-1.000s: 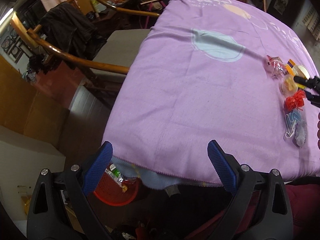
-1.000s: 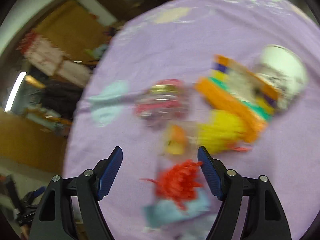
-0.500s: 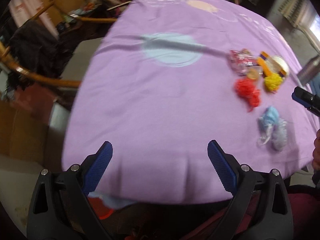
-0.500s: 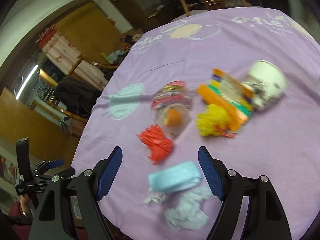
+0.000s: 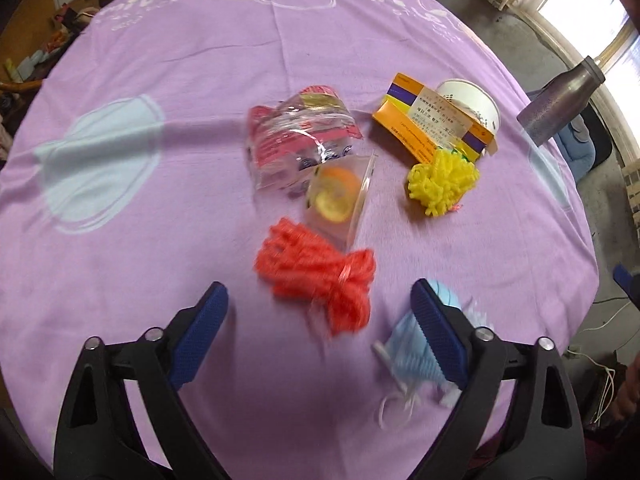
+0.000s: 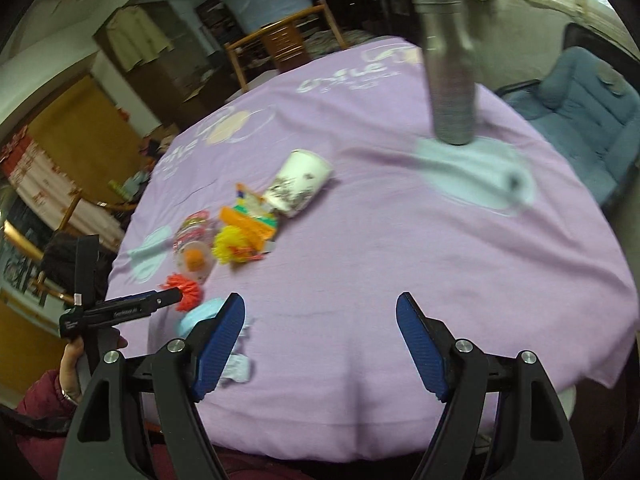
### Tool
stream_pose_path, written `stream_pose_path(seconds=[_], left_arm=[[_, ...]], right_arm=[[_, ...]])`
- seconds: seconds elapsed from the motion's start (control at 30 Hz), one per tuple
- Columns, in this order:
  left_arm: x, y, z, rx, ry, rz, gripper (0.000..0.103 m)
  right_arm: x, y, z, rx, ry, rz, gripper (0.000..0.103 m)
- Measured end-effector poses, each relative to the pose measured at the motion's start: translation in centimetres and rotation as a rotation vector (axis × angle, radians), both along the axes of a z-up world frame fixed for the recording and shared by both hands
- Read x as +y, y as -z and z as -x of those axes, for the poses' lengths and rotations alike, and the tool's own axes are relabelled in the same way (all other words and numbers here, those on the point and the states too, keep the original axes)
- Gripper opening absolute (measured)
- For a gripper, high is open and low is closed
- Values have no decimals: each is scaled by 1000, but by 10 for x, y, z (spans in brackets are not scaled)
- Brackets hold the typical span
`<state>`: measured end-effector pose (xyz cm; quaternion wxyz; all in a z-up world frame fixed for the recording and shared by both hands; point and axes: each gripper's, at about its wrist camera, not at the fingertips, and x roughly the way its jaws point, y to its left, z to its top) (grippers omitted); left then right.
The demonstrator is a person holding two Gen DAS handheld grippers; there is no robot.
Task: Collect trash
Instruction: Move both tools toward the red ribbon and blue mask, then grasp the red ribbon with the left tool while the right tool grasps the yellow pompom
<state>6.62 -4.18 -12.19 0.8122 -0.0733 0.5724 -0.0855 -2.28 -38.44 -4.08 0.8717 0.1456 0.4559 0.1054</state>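
Now the left gripper (image 5: 320, 328) hovers low over the purple surface (image 5: 160, 60), its jaws spread wide and grasping nothing. Between its fingers and a little ahead lies a red bundle of shredded strips (image 5: 316, 272), blurred by motion. Behind this bundle a clear plastic cup with an orange and yellow piece inside (image 5: 340, 196) lies on its side, touching a crumpled clear wrapper with red print (image 5: 296, 136). To the right is a yellow shredded ball (image 5: 442, 182), just beside an orange and yellow carton (image 5: 432, 124) which leans against a tipped white paper cup (image 5: 476, 100). A light blue face mask (image 5: 408, 352) lies partly under the right finger of the left gripper. A grey metal bottle (image 5: 560, 104) stands upright near the far right edge of the surface. The right gripper (image 6: 320, 348) hangs above a bare part of the cloth near the edge, its jaws also released and holding nothing; the trash is to its left.
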Motion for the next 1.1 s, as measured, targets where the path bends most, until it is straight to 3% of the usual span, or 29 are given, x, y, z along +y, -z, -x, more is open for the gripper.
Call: stream_pose_path(seconds=[0.07,0.2,0.43,0.57,0.77,0.93,0.97,1.0,1.1], left_arm=[[-5,7,-7,8,17,19,64],[-5,7,-7,-18,22,28,46],[55,-41,33,-96,-113,14,45],[100,-63,63,-113,-251,-18,45],[143,-77,108,-103,-419,-36,45],[156,-79,133,-89,-479,-50,45],[158,-80,137,-88,-485,-52,45],[160,-80,140,-89,-490,-52,45],[166,-82,144,-100,-495,-41,45]], right_arm=[[-10,0,5,2,30,13,77],[-12,1,0,4,29,4,77],[54,14,-52,34,-172,-33,77],[109,26,-85,54,-299,-50,68],[149,50,-114,121,-331,-40,55],[166,65,-135,148,-303,-11,54],[168,68,-139,157,-286,0,47],[169,70,-141,169,-277,7,26],[165,58,-138,155,-267,-75,19]])
